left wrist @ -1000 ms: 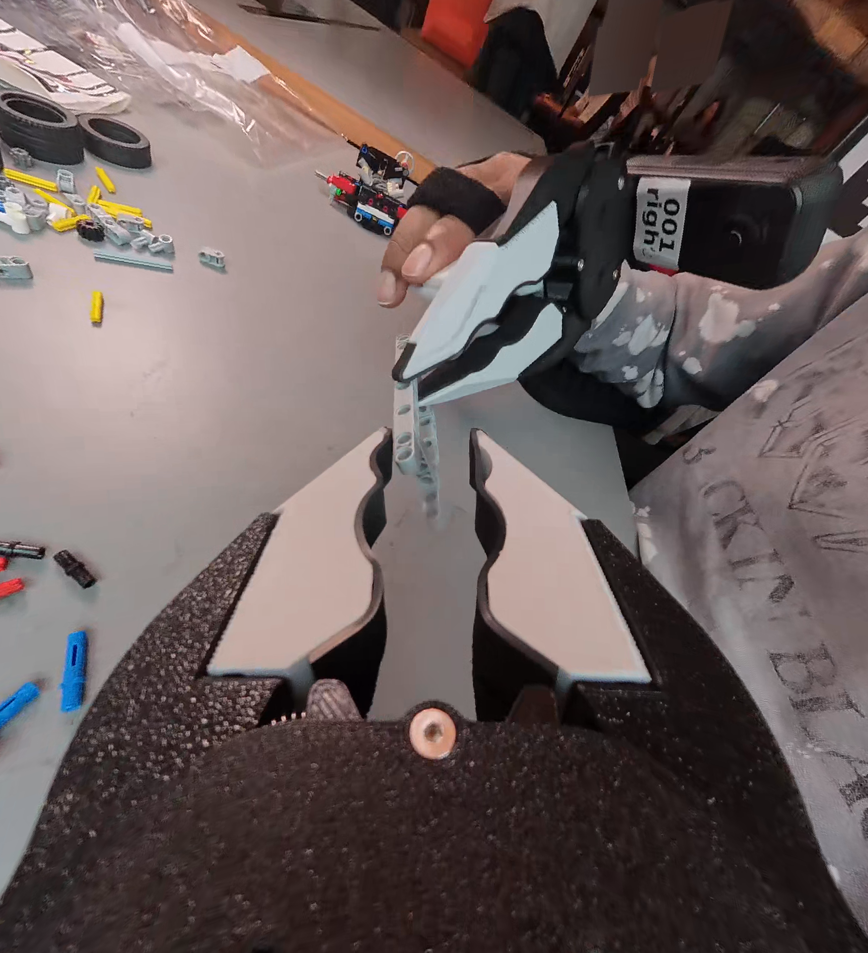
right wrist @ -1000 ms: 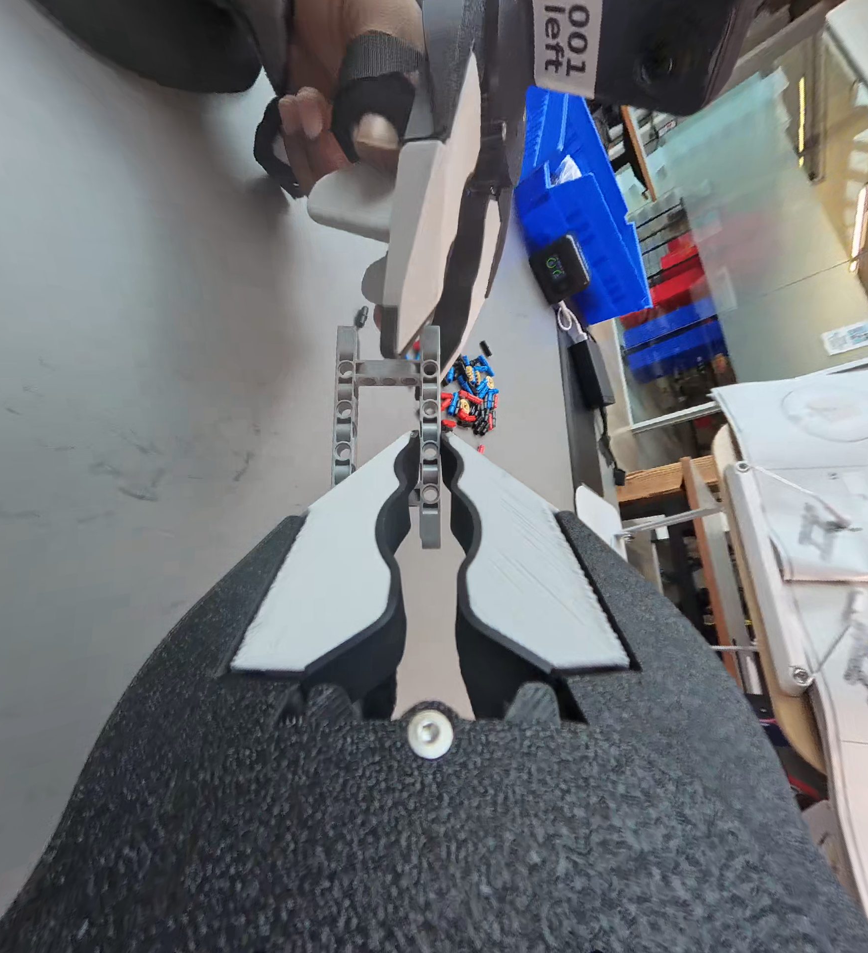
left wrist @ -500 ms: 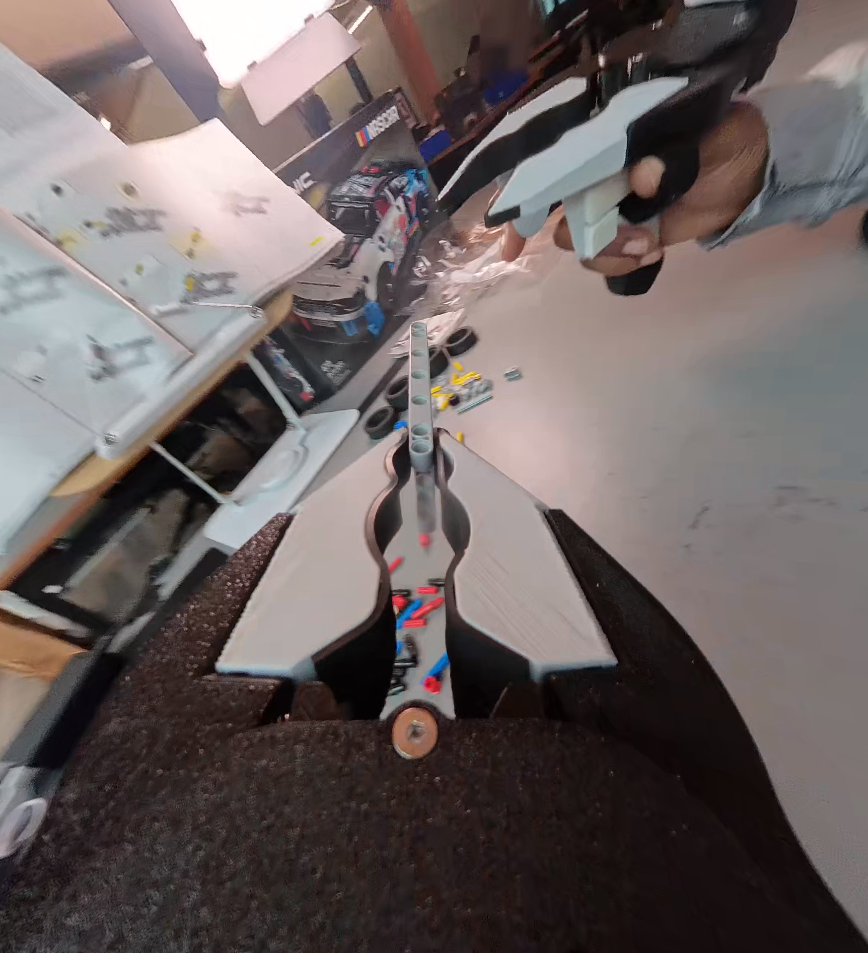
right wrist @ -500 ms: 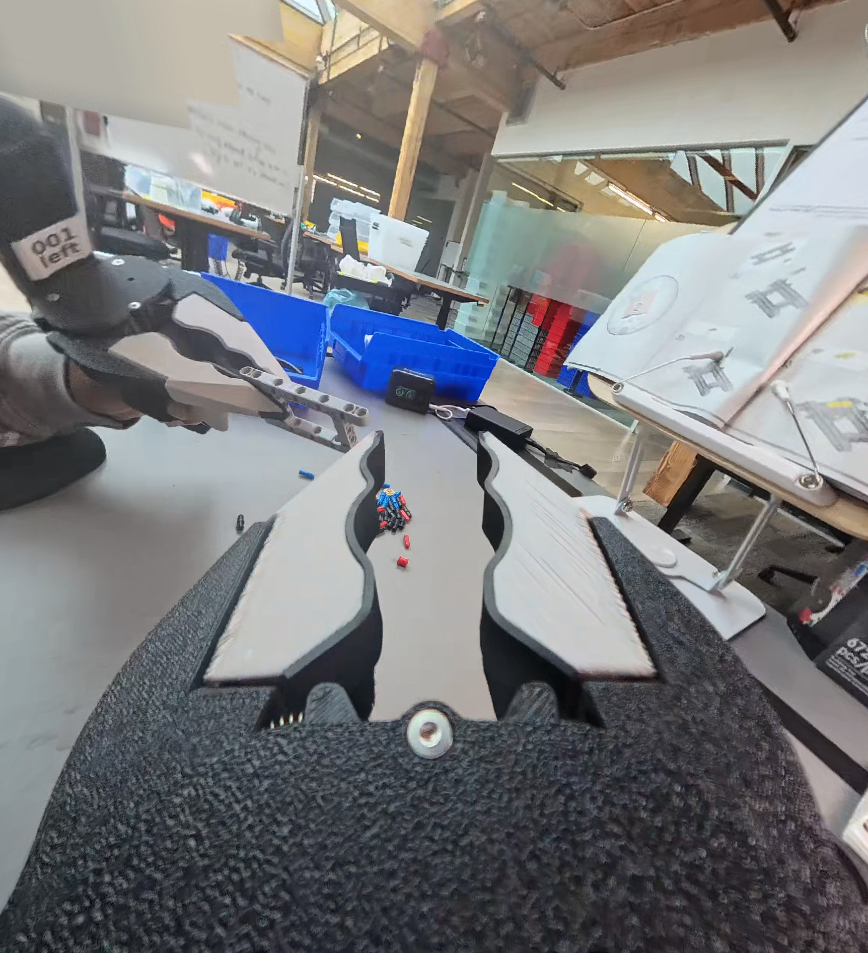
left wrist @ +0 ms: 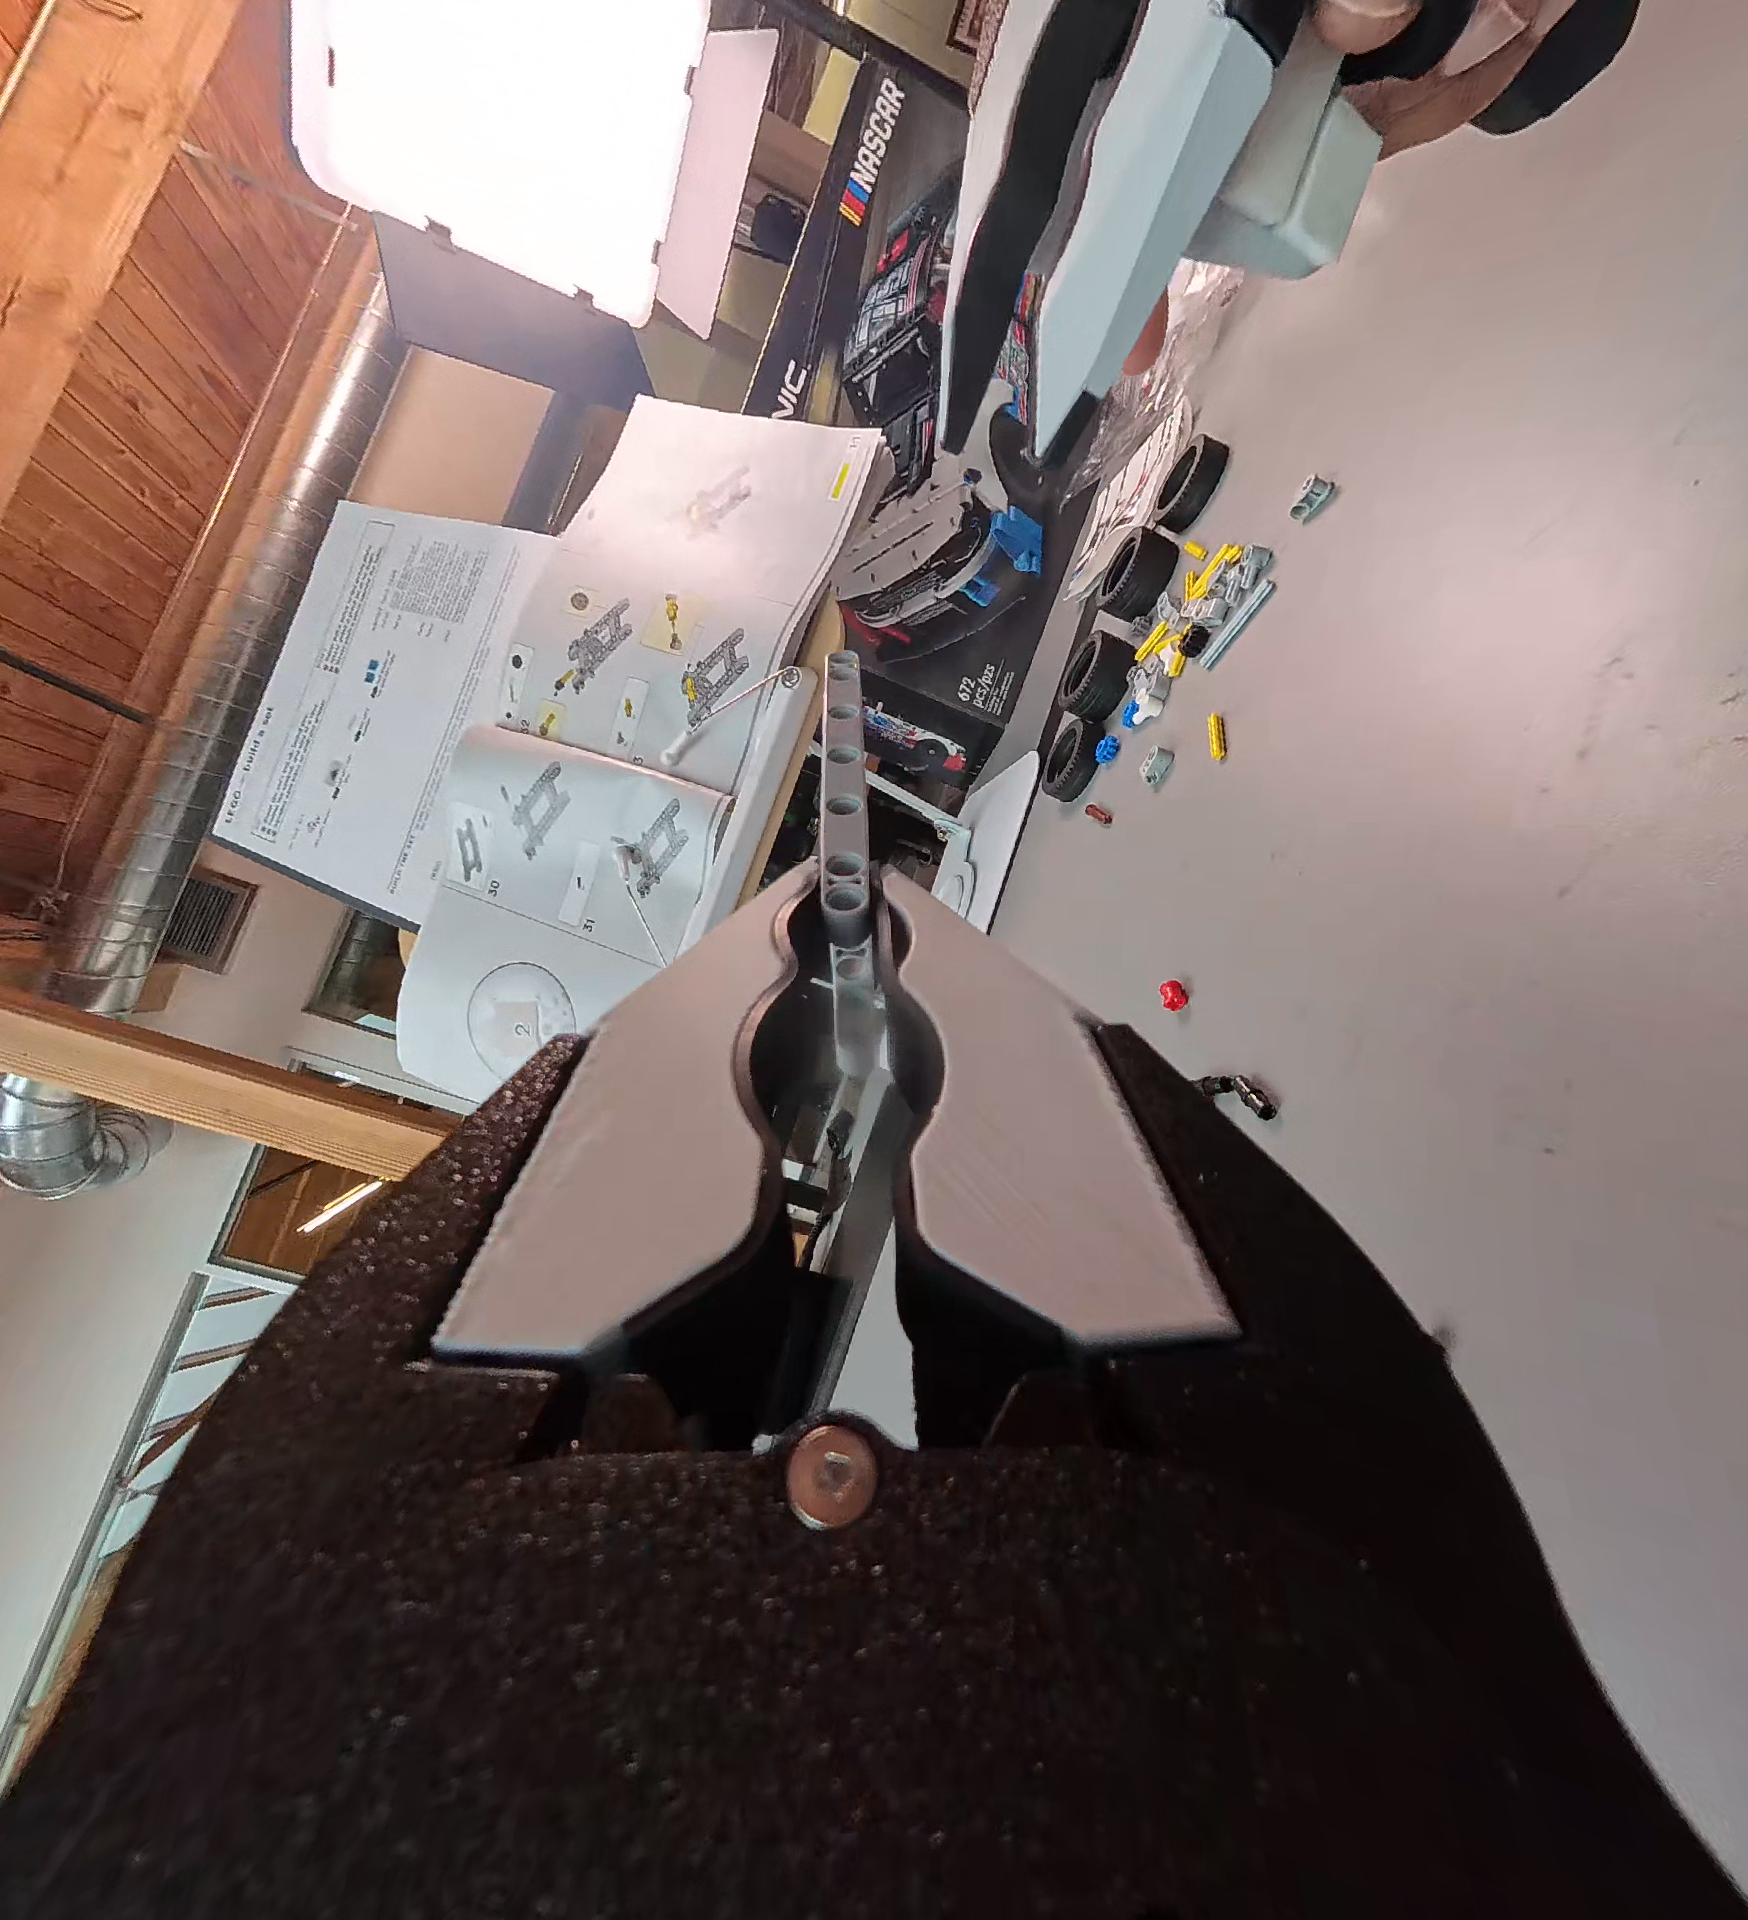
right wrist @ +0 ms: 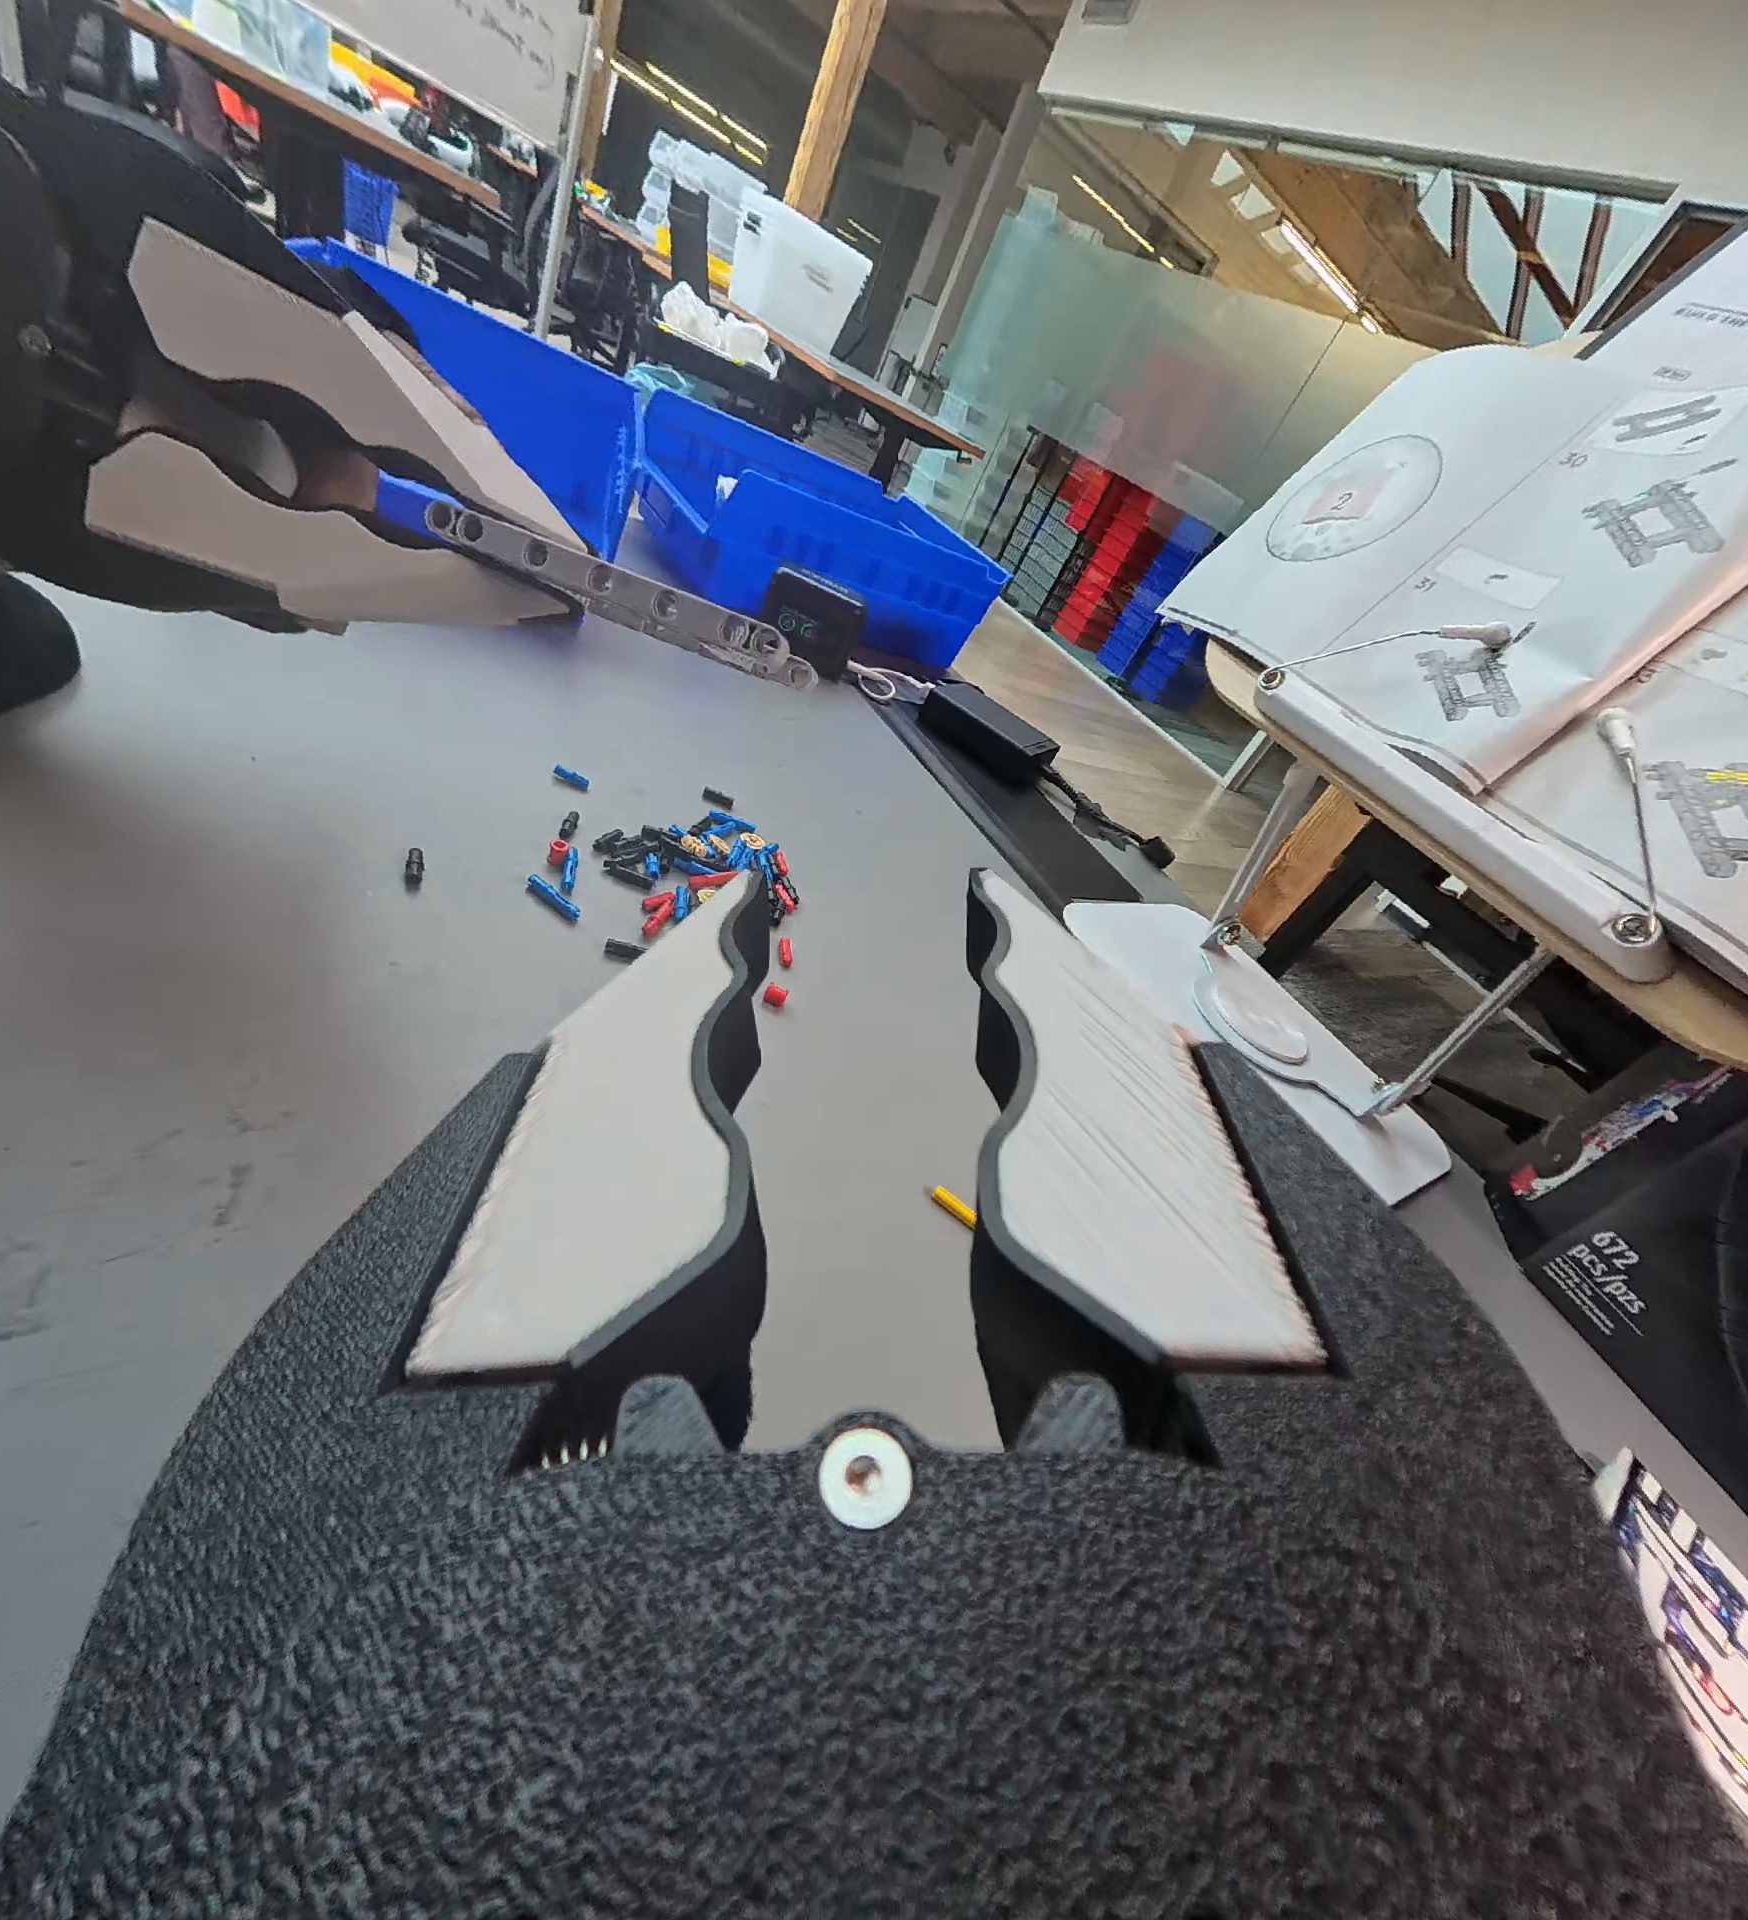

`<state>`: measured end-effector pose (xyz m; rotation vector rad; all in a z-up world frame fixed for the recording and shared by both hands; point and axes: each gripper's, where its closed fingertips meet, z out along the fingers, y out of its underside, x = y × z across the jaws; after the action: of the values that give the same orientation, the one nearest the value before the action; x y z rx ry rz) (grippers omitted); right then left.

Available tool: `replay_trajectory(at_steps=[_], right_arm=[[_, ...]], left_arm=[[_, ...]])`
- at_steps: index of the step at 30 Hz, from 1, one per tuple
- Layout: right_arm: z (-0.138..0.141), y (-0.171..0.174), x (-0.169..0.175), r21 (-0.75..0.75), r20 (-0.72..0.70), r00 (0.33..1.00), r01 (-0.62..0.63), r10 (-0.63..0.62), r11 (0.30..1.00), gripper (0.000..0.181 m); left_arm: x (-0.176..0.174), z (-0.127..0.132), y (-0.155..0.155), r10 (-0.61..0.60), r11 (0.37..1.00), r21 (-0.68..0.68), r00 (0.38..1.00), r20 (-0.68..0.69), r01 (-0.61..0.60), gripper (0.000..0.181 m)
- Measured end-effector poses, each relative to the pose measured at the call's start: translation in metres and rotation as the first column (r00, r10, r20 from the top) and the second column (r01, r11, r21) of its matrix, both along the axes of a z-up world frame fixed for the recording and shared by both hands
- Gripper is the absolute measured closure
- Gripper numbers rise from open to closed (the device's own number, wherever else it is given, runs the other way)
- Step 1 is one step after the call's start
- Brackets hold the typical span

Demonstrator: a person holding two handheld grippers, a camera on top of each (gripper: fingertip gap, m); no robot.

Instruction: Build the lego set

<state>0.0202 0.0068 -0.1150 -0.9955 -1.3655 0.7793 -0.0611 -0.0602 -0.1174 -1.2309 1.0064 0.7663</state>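
My left gripper is shut on a grey lego frame of holed beams, held in the air and pointing away from me. In the right wrist view the left gripper sits at the upper left with the frame sticking out of its tips. My right gripper is open and empty, low over the grey table, just short of a pile of blue, red and black pins. It also shows at the top of the left wrist view.
An open instruction booklet rests on a stand at the right, with the lego box below it. Blue bins and a power adapter stand behind. Tyres, small yellow and grey parts and a red piece lie on the table. One gripper's finger ends stand about 12 centimetres off the other's.
The right gripper let go of the frame, opened and dropped toward the pin pile. The left gripper closed on the frame, took it and turned it over in the air.
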Motion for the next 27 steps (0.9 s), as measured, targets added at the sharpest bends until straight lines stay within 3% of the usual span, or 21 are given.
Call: replay_trajectory(at_steps=[5, 8, 10, 12, 14, 15, 18, 19, 21, 24, 25, 27], right_arm=[[-0.008, -0.003, -0.003, 0.028, 0.038, 0.999, 0.0, -0.001, 1.0, 0.144], [-0.014, -0.006, -0.005, 0.015, 0.064, 0.998, -0.013, 0.012, 1.0, 0.145], [-0.019, -0.007, -0.007, -0.005, 0.086, 0.996, -0.021, 0.021, 1.0, 0.145], [-0.024, -0.007, -0.008, -0.025, 0.102, 0.995, -0.021, 0.023, 0.999, 0.143], [-0.03, -0.006, -0.009, -0.065, 0.123, 0.992, -0.024, 0.032, 0.998, 0.14], [-0.033, -0.005, -0.009, -0.087, 0.133, 0.99, -0.028, 0.04, 0.996, 0.141], [-0.046, 0.001, -0.007, -0.114, 0.194, 0.981, -0.007, 0.029, 0.993, 0.158], [-0.049, 0.007, -0.005, -0.104, 0.213, 0.977, 0.023, 0.0, 0.994, 0.176], [-0.055, 0.014, -0.002, -0.104, 0.249, 0.968, 0.047, -0.019, 0.994, 0.181], [-0.062, 0.03, 0.003, -0.138, 0.3, 0.951, 0.114, -0.068, 0.984, 0.181], [-0.067, 0.035, 0.006, -0.149, 0.323, 0.943, 0.134, -0.08, 0.98, 0.181], [-0.077, 0.042, 0.01, -0.173, 0.37, 0.924, 0.167, -0.093, 0.971, 0.181]], left_arm=[[0.0, 0.003, -0.001, -0.057, 0.995, -0.067, 0.97, 0.237, 0.075, 0.175], [0.001, 0.006, -0.003, -0.097, 0.959, -0.17, 0.829, 0.551, 0.226, 0.175], [0.003, 0.014, -0.007, -0.115, 0.905, -0.184, 0.637, 0.762, 0.383, 0.175], [0.003, 0.027, -0.013, -0.118, 0.821, -0.125, 0.38, 0.918, 0.557, 0.174], [-0.006, 0.037, -0.014, -0.061, 0.75, -0.034, 0.121, 0.991, 0.661, 0.175], [-0.013, 0.041, -0.013, -0.037, 0.731, 0.013, 0.02, 0.999, 0.682, 0.175], [-0.047, 0.055, -0.011, -0.024, 0.758, 0.126, -0.165, 0.986, 0.64, 0.175], [-0.062, 0.059, -0.01, -0.031, 0.789, 0.137, -0.183, 0.983, 0.6, 0.175], [-0.095, 0.067, -0.011, -0.065, 0.87, 0.124, -0.138, 0.988, 0.477, 0.175], [-0.16, 0.079, -0.02, -0.046, 0.991, 0.034, 0.089, 0.995, 0.133, 0.175], [-0.186, 0.082, -0.027, -0.001, 1.0, 0.005, 0.18, 0.984, -0.022, 0.175], [-0.234, 0.087, -0.045, 0.155, 0.945, -0.043, 0.33, 0.931, -0.323, 0.176]])
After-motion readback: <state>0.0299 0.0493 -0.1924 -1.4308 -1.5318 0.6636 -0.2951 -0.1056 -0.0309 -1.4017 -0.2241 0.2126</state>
